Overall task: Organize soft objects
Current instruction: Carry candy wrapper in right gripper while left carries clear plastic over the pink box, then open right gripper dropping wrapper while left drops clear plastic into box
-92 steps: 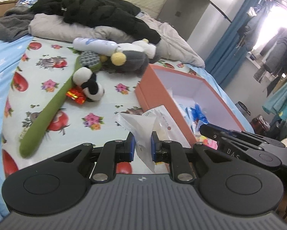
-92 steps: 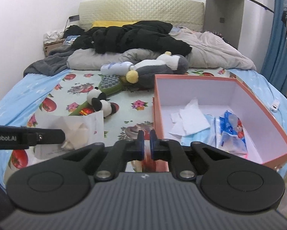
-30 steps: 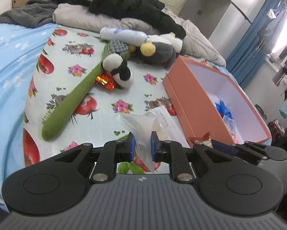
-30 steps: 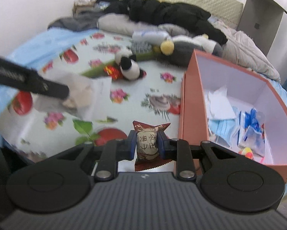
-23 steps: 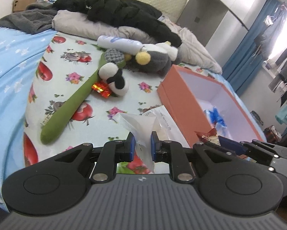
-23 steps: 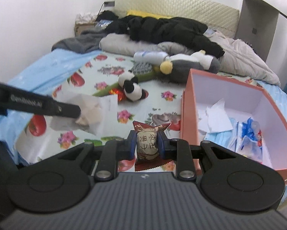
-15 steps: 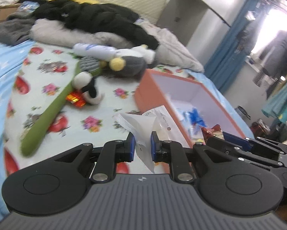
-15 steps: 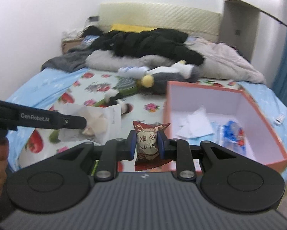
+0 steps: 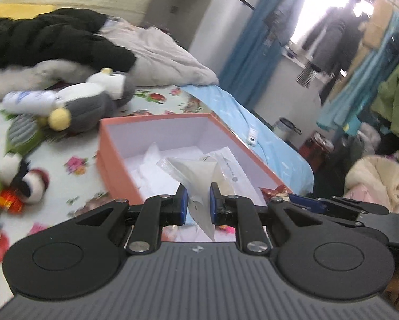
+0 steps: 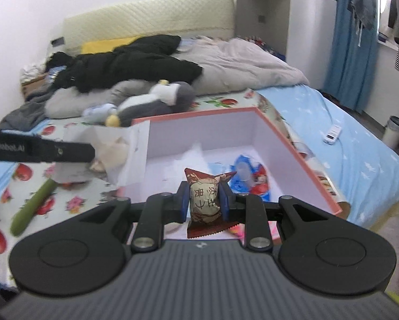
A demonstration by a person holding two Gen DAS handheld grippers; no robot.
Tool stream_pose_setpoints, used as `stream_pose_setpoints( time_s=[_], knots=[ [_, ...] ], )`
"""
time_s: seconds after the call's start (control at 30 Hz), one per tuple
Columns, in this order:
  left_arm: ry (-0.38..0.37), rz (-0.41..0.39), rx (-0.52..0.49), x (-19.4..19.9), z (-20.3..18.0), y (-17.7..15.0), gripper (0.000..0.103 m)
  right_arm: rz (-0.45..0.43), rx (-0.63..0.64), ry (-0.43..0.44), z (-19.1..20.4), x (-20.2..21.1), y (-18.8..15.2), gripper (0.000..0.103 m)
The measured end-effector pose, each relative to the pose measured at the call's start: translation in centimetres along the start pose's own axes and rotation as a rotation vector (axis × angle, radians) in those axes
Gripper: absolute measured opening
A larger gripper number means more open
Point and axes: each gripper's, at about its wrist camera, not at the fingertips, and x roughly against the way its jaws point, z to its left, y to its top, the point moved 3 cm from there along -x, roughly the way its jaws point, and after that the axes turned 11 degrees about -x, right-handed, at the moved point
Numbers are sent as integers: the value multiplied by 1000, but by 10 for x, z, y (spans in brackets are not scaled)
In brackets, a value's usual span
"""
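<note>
Presently both claws are loaded and at the delivery step. The left claw (image 9: pixel 198 196) is clamped on a clear plastic packet (image 9: pixel 196 173); the right claw (image 10: pixel 205 200) pinches a brown snack sachet (image 10: pixel 205 202). Ahead of and below both stands the orange box (image 10: pixel 306 160) on the bed (image 10: pixel 359 146), already holding white tissue (image 9: pixel 151 157) and blue wrappers (image 10: pixel 247 176). Judged next: carry each item over the rim, then release.
</note>
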Motion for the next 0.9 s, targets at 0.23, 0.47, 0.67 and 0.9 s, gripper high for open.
stream_pose_setpoints(
  time_s=[0.23, 0.47, 0.67, 0.9],
  knots=[
    [-27, 109, -8, -85, 18, 39, 19, 42, 18, -46, -22, -47, 24, 28],
    [-2, 230, -43, -173, 41, 53, 19, 118, -1, -52, -45, -103, 40, 28],
    [12, 318, -67, -229, 59, 57, 19, 180, -19, -62, -60, -147, 43, 28],
    [34, 338, -72, -255, 73, 60, 19, 239, -56, -59, -70, -174, 38, 28]
  ],
)
